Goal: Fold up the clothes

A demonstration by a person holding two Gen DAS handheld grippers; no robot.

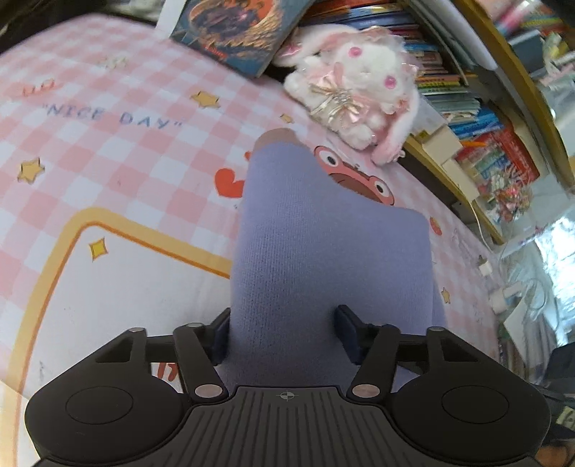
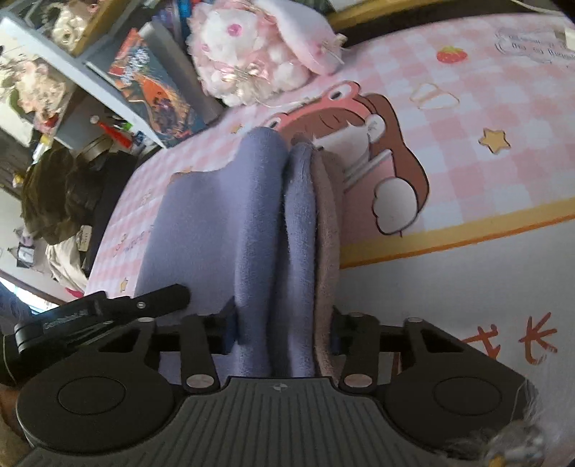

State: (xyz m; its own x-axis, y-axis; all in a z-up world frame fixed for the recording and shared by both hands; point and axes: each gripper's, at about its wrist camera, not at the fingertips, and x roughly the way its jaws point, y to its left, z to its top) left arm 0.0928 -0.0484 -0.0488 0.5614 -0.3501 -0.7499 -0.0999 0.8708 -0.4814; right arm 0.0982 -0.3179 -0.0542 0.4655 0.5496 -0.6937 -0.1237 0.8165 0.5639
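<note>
A lavender knit garment (image 1: 323, 251) with a beige-pink lining lies over a pink checked bedsheet (image 1: 107, 143). My left gripper (image 1: 284, 330) is shut on a thick fold of it, the cloth filling the space between the jaws. In the right wrist view my right gripper (image 2: 284, 334) is shut on several bunched layers of the same garment (image 2: 251, 215), lavender folds on the left and the beige lining (image 2: 327, 222) on the right. The rest of the garment stretches away from both grippers across the bed.
A white and pink plush rabbit (image 1: 363, 86) sits at the bed's far edge beside a leaning book (image 1: 237, 32). Crowded bookshelves (image 1: 485, 125) stand behind. In the right wrist view, the plush (image 2: 248, 54), a dark pile of clothes (image 2: 61, 194) and part of the other gripper (image 2: 107, 309) show.
</note>
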